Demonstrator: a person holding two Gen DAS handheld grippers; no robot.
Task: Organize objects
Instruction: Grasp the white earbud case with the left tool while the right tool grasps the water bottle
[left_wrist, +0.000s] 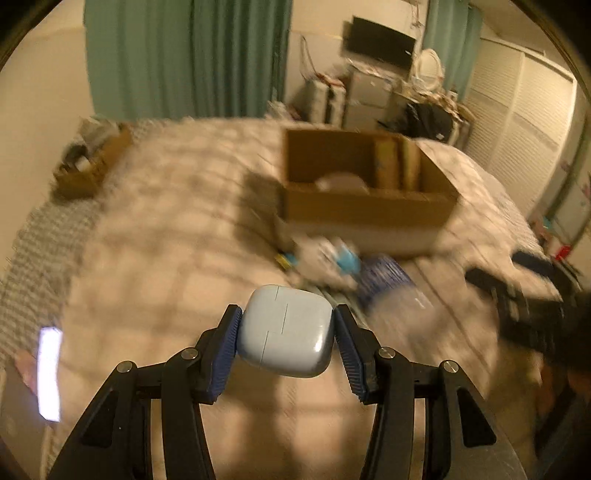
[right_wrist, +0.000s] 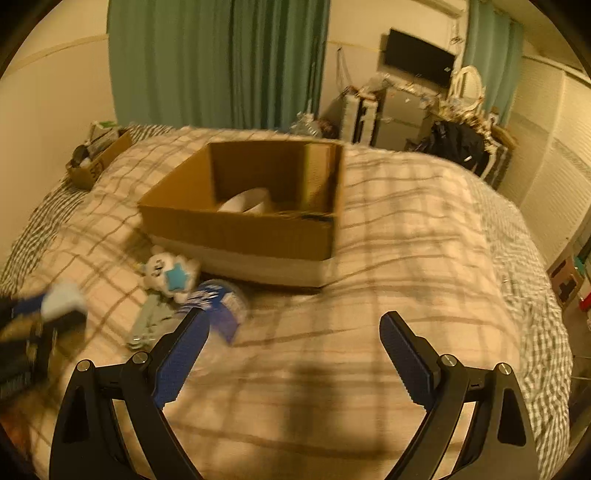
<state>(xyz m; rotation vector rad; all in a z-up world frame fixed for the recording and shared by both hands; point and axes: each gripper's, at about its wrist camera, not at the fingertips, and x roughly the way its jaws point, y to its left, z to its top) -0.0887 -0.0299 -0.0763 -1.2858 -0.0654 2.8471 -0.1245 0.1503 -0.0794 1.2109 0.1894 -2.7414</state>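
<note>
Two tongs above the bed (right_wrist: 406, 229): left (left_wrist: 287, 332) around a pale case (left_wrist: 286, 330), right (right_wrist: 293, 343) agape.

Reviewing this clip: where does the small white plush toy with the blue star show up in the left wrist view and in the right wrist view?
Left wrist: the plush toy is blurred, centre of frame, on the bed just in front of the cardboard box, beyond the pale blue case held by the left gripper.
Right wrist: the plush toy is left of centre, at the box's near left corner.
Shared landmark: the cardboard box.
</note>
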